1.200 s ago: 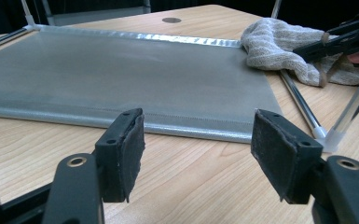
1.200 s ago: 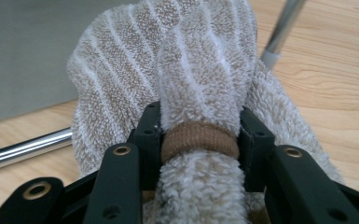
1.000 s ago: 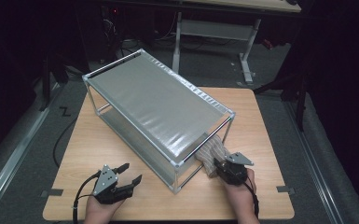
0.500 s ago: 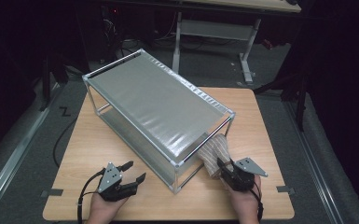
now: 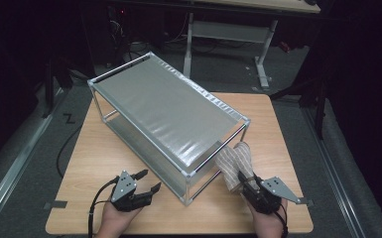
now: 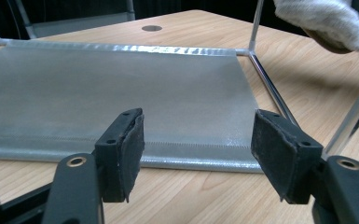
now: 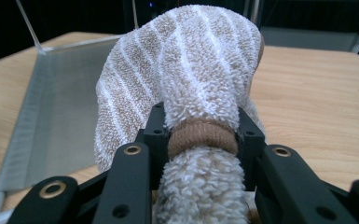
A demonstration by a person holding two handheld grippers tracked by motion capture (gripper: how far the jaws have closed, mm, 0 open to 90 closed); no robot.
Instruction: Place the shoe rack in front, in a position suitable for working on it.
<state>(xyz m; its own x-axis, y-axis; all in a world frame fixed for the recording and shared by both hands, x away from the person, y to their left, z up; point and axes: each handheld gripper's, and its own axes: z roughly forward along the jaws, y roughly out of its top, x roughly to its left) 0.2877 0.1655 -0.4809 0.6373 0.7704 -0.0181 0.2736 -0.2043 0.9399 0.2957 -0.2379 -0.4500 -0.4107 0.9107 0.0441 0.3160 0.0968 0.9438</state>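
A rolled beige towel with white stripes (image 5: 233, 161) (image 7: 191, 60), bound by a brown band, sticks out at the near right corner of a metal-framed rack (image 5: 163, 111). My right gripper (image 5: 244, 184) (image 7: 200, 135) is shut on the roll at the band; its jaws have just been closing on it. The towel's tip (image 6: 331, 18) hangs above the table beside the rack post. My left gripper (image 5: 149, 180) (image 6: 198, 149) stands open and holds nothing, low over the table, facing the rack's grey lower shelf (image 6: 121, 93).
The rack has two grey fabric shelves and lies diagonally across the wooden table (image 5: 273, 124). Bare wood lies to the right of the rack and along the near edge. A desk frame (image 5: 263, 59) stands on the dark floor behind.
My right gripper has drawn back toward the near right corner of the table and risen slightly, bringing the towel roll out from the rack's end. The left gripper has stayed put.
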